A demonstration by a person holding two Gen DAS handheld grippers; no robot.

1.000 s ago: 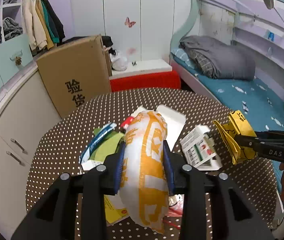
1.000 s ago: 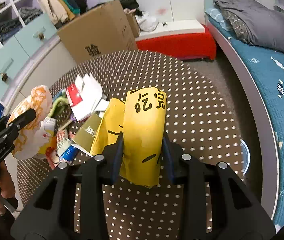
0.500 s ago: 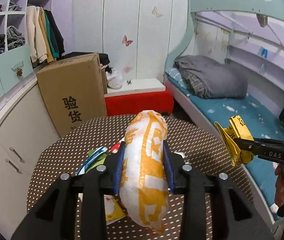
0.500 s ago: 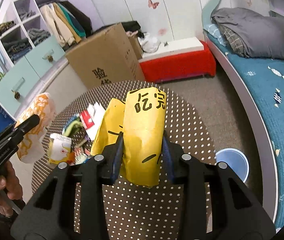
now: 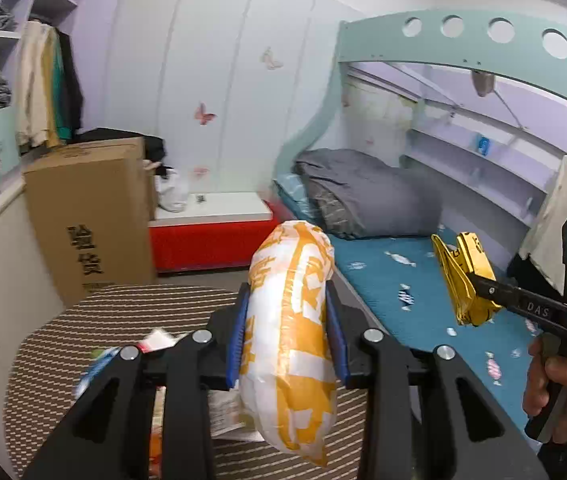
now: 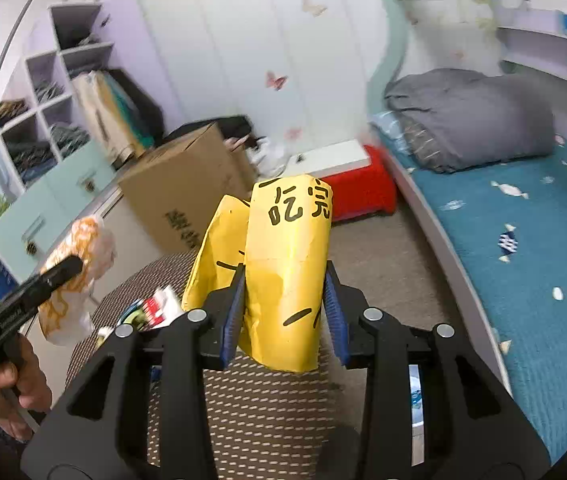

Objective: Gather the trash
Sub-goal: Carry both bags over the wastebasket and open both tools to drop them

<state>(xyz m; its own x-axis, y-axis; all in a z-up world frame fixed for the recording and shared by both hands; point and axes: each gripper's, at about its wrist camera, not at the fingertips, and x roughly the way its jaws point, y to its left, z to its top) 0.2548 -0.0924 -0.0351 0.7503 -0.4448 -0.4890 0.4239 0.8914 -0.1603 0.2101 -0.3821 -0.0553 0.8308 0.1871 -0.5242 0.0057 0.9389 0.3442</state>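
My left gripper (image 5: 287, 334) is shut on a white and orange plastic bag (image 5: 289, 344), held up above the round dotted table (image 5: 123, 312). The same bag (image 6: 71, 276) shows at the left of the right wrist view, in the left gripper (image 6: 65, 266). My right gripper (image 6: 283, 316) is shut on a folded yellow paper wrapper (image 6: 283, 272) with black writing. That yellow wrapper (image 5: 463, 276) also appears at the right of the left wrist view, clamped in the right gripper (image 5: 473, 280). Loose wrappers and cartons (image 6: 151, 310) lie on the table below, partly hidden by the fingers.
A large cardboard box (image 5: 83, 216) stands behind the table beside a red and white bench (image 5: 211, 228). A bed with a teal sheet (image 6: 523, 248) and grey duvet (image 6: 471, 116) runs along the right. Cabinets and open shelves (image 6: 43, 132) line the left wall.
Both grippers rose and tilted up with their loads still clamped. The table and trash pile slid down and out of the middle of both views; the far wall and bed now fill them.
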